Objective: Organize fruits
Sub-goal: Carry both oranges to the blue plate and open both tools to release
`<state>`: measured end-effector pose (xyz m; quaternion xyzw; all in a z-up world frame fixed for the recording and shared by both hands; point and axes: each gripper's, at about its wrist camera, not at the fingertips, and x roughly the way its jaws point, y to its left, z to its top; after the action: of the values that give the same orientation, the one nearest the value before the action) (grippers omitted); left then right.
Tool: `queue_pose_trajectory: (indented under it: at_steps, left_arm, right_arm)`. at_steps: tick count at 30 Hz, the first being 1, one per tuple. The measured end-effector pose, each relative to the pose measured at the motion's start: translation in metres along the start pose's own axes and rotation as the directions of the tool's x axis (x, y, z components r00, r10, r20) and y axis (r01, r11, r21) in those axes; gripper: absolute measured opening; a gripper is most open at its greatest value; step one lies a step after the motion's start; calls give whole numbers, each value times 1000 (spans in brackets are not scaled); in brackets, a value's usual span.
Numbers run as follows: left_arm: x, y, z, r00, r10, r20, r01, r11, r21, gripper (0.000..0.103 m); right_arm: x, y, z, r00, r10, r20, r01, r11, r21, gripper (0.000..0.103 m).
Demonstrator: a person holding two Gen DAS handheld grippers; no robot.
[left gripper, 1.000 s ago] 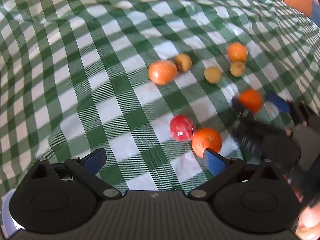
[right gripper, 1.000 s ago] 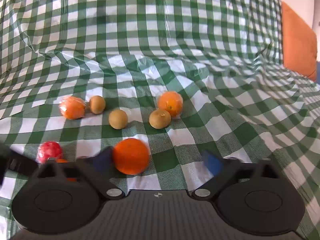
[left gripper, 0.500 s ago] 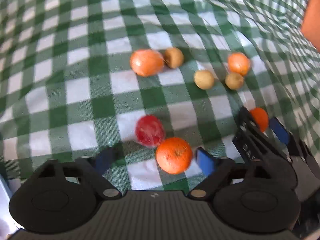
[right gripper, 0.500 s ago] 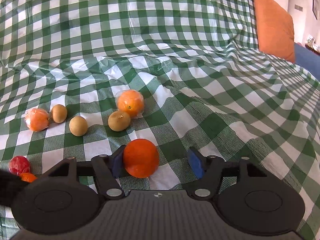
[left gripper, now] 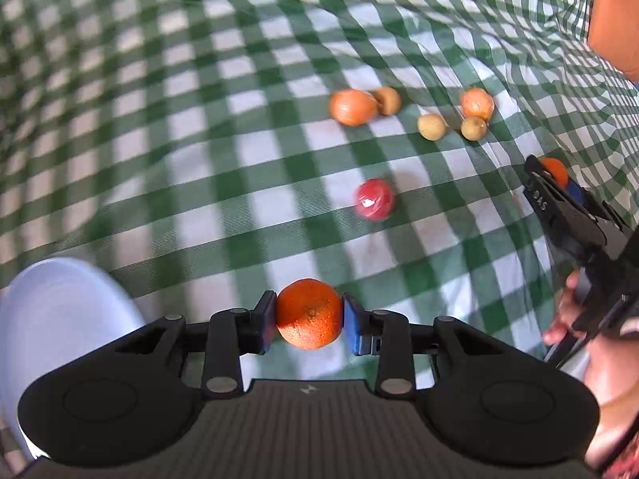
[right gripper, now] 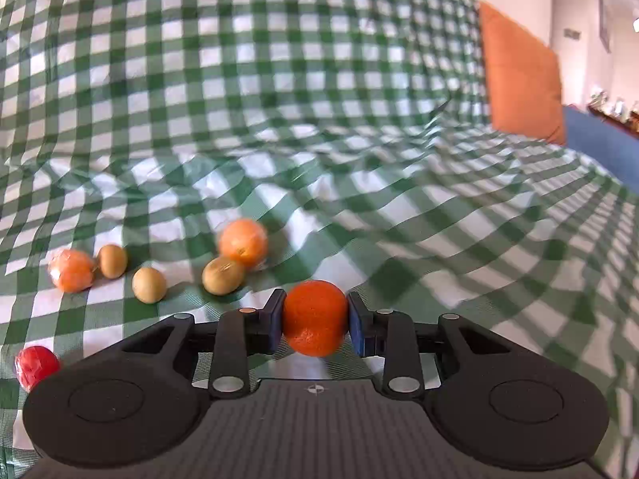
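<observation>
Oranges are clamped in both tools: one orange (left gripper: 309,313) in the left tool (left gripper: 309,321), another orange (right gripper: 314,317) in the right tool (right gripper: 315,321). Beyond the left tool a red fruit (left gripper: 374,199) is seen on the checkered cloth (left gripper: 199,119); kiwis (right gripper: 223,275) and wrapped oranges (right gripper: 243,242) lie farther off.
</observation>
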<state>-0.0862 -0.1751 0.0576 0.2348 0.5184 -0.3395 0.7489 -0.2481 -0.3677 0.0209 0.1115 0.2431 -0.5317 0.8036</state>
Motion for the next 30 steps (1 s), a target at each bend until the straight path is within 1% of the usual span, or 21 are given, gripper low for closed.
queue_pose_trajectory:
  at_steps: [3,5,7,9,11,13,15,18,21,25,30]
  left_arm:
    - [-35,18,-18,999,15,31,-15,1000,-17,38]
    - [-57,31,-30,998,23,53,-22,999,-29,38]
    - [-78,42,-43,997,23,76,-21,999,-38,38]
    - [-96,53,-56,995,26,91,-22,999,-49,38]
    - [-112,64,-69,994,17,108,-10,998,-65,38]
    - [-128,76,-83,992,6,129,6,996,-87,38]
    - [-143,88,-99,989,4,149,13,994,-108,38]
    - [-163,105,-123,985,3,171,21,990,-141,38]
    - [-177,121,-146,983,18,182,12,987,-162,38]
    - [-193,145,-175,981,42,191,-5,981,-193,38]
    - [-206,167,-197,976,66,209,-15,971,-240,38]
  right_arm:
    - [-20,-3,2,1000,15,-8,-15,1000,-1,34]
    - [-42,-1,7,999,37,-18,-37,999,-6,33]
    - [-76,3,11,996,88,-17,-88,996,-15,34]
    - [-115,10,16,988,155,-15,-155,987,-36,34]
    - [-157,16,21,971,239,-8,-239,969,-60,34]
    - [-200,24,24,949,316,9,-314,945,-88,34]
    - [-239,33,23,927,374,22,-369,922,-122,34]
    - [-284,48,17,893,448,29,-438,884,-166,34]
    - [-315,63,10,863,505,14,-494,850,-186,34]
    - [-343,84,4,829,559,-6,-546,807,-224,34]
    - [-367,110,-7,802,597,-21,-575,763,-297,34]
